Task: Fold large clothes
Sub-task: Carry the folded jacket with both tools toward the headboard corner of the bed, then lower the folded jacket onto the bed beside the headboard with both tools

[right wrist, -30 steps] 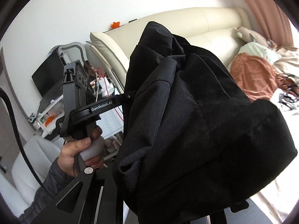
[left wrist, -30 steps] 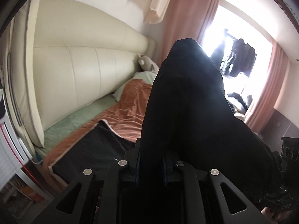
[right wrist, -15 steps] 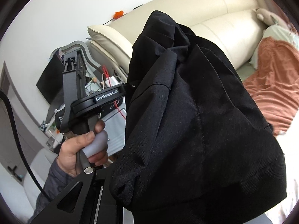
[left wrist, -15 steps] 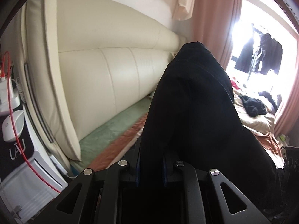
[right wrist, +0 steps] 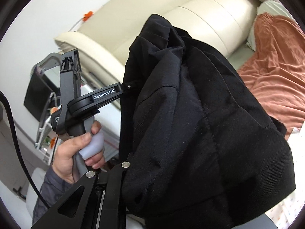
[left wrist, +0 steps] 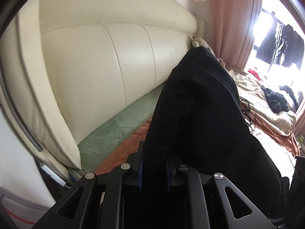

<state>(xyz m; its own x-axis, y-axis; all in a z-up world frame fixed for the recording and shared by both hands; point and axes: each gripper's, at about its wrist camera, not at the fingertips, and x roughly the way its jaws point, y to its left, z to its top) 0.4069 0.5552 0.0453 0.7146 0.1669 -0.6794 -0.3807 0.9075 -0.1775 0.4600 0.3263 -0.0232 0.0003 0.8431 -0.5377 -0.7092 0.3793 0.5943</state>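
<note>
You have the black garment [left wrist: 198, 114] lifted off the bed [left wrist: 266, 114] and bunched between the two tools, so the job now is to open it out before any fold can be made. Your left gripper [left wrist: 153, 169] has its jaws pinching a thick edge of the cloth, which rises over them and hides most of the left wrist view. In the right wrist view the cloth covers the right gripper [right wrist: 133, 171] so fully that you cannot tell from here how its jaws stand; judging by how the fabric hangs, it seems to be carried there too. Your left hand [right wrist: 76, 156] on the other tool's handle sits just beside the heap, so the two grips look close together. Draw them apart along one hem until the cloth hangs flat, and keep both pinches firm, because heavy fabric like this will likely slide out under its own weight. Then lower it onto a bare part of the bed, away from the rust blanket [right wrist: 272, 72] and the cream headboard [left wrist: 114, 61], laying the bottom edge down first.
</note>
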